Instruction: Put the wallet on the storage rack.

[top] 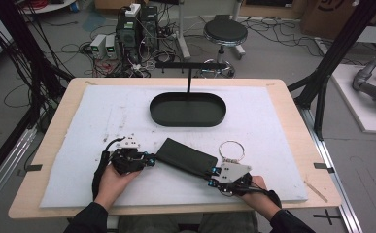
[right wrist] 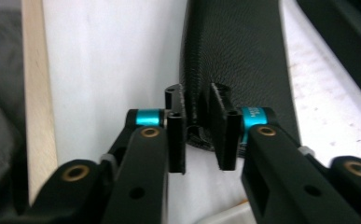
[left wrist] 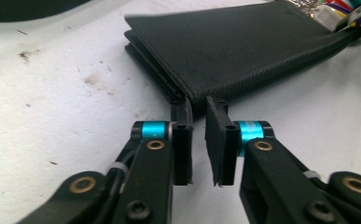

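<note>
Wallet [top: 185, 158], long and black leather, lies on the white mat [top: 103, 116] just in front of the oval black tray [top: 187, 109]. Left hand-held gripper [top: 152, 160] pinches its left corner, though the jaws barely bite; right hand-held gripper [top: 213, 172] is clamped on its right end
</note>
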Motion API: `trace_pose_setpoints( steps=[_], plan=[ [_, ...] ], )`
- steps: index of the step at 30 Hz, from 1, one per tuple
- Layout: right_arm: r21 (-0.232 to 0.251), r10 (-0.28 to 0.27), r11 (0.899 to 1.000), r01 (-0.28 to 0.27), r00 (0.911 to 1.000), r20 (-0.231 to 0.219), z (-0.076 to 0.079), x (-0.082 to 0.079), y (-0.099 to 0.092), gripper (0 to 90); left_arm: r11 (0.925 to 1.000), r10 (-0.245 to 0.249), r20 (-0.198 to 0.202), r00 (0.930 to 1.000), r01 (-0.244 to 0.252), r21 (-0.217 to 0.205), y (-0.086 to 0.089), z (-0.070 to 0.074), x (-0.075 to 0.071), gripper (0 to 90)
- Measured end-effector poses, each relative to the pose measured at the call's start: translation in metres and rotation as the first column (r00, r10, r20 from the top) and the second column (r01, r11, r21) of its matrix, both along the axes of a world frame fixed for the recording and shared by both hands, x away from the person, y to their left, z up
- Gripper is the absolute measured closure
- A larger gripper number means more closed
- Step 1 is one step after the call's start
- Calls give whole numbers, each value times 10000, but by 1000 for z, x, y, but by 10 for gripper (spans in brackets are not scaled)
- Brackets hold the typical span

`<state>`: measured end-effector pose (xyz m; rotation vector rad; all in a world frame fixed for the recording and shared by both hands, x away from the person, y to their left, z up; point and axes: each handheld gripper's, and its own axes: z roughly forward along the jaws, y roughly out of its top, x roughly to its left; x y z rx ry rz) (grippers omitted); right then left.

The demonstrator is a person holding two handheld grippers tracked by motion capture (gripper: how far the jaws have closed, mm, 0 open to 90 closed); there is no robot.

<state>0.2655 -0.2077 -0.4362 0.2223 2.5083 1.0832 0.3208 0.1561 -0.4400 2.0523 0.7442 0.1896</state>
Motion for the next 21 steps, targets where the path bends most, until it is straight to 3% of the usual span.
trace_pose_setpoints(
  steps=[2, 3, 4, 5, 6, 8, 9, 10, 11, 12, 14, 18, 19, 20, 21],
  plan=[
    [579, -107, 9982, 123, 9996, -272, 6, 4, -6, 811, 9999, 52, 180, 9998, -50, -108, 1, 1, 0, 660],
    [859, -166, 9961, 197, 9992, -369, 9, 6, -9, 813, 9997, 126, 715, 9974, -112, -193, 3, 4, -1, 595],
    [1117, -241, 9933, 298, 9983, -525, 11, 9, -12, 814, 9998, 121, 976, 9951, -102, -196, 3, 6, -2, 547],
    [1117, -241, 9933, 298, 9983, -525, 11, 9, -12, 814, 9998, 121, 976, 9951, -102, -196, 3, 6, -2, 516],
    [1346, -290, 9902, 382, 9971, -700, 13, 11, -15, 814, 9997, -23, 1289, 9917, 53, -222, 3, 8, -3, 516],
    [1949, -394, 9788, 623, 9921, -1194, 17, 18, -24, 814, 9992, -371, 2104, 9769, 388, -40, 1, 12, -5, 442],
    [1949, -394, 9788, 623, 9921, -1194, 17, 18, -24, 814, 9989, -471, 2332, 9713, 474, 43, 0, 12, -5, 442],
    [2202, -442, 9725, 755, 9886, -1440, 19, 21, -27, 814, 9971, -753, 2772, 9579, 709, 260, -4, 15, -4, 417],
    [2202, -442, 9725, 755, 9886, -1440, 19, 21, -27, 814, 9971, -753, 2772, 9579, 709, 260, -4, 15, -4, 407],
    [2319, -454, 9694, 805, 9872, -1531, 19, 23, -29, 814, 9961, -877, 3056, 9481, 792, 399, -7, 16, -2, 407],
    [2636, -483, 9597, 973, 9813, -1864, 21, 29, -33, 814, 9950, -974, 3224, 9416, 843, 542, -10, 18, 1, 365],
    [2897, -445, 9512, 1064, 9762, -2123, 24, 36, -37, 814, 9961, -851, 2977, 9509, 737, 493, -13, 20, 13, 297],
    [3136, -502, 9413, 1249, 9705, -2357, 25, 41, -40, 813, 9967, -793, 3020, 9500, 710, 384, -13, 20, 18, 296],
    [3136, -502, 9413, 1249, 9705, -2357, 25, 41, -40, 813, 9967, -793, 3020, 9500, 710, 384, -13, 20, 18, 296],
    [3296, -501, 9345, 1344, 9664, -2520, 26, 46, -42, 814, 9967, -805, 2957, 9519, 725, 379, -14, 20, 23, 295]
  ],
)
